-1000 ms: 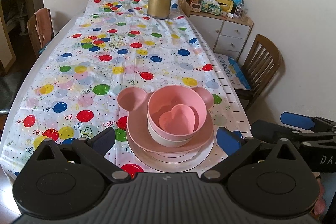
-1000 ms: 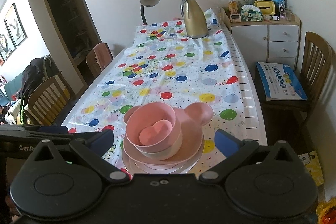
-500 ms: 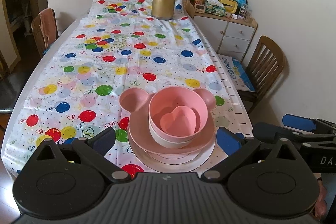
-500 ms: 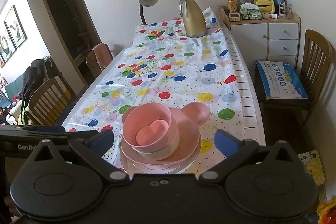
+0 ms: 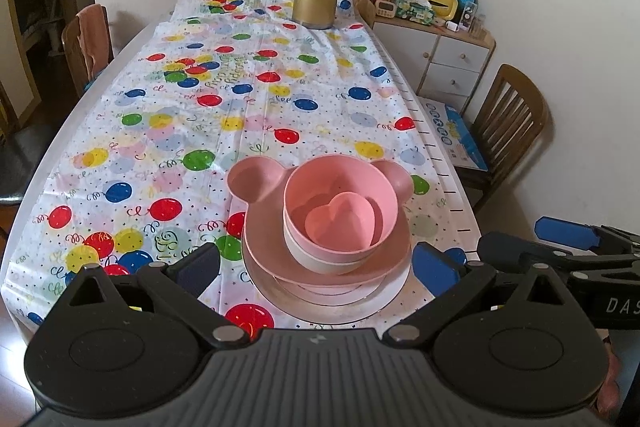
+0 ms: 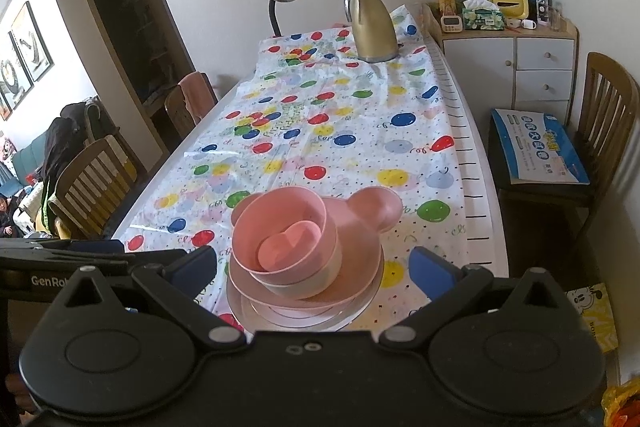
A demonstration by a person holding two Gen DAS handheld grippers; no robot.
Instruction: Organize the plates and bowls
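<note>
Hovering wide-jawed and empty, the left hand-held gripper point(image 5: 316, 265) and right hand-held gripper point(image 6: 314, 265) faced the nested pink stack point(image 5: 332, 223) at the bench's point(image 5: 100, 131) near edge, already tidy; any lift should support the bottom plate point(image 5: 384, 301) levelly.

A single stack of dishes stands near the worktop's front edge: a small pink heart-shaped dish point(image 5: 340, 219) nests in a pink bowl point(image 5: 342, 187), itself inside a cream bowl point(image 5: 320, 259), all upright on a pink bear-eared plate point(image 5: 256, 183) that tops flatter plates and a wide white plate point(image 5: 384, 301)
</note>
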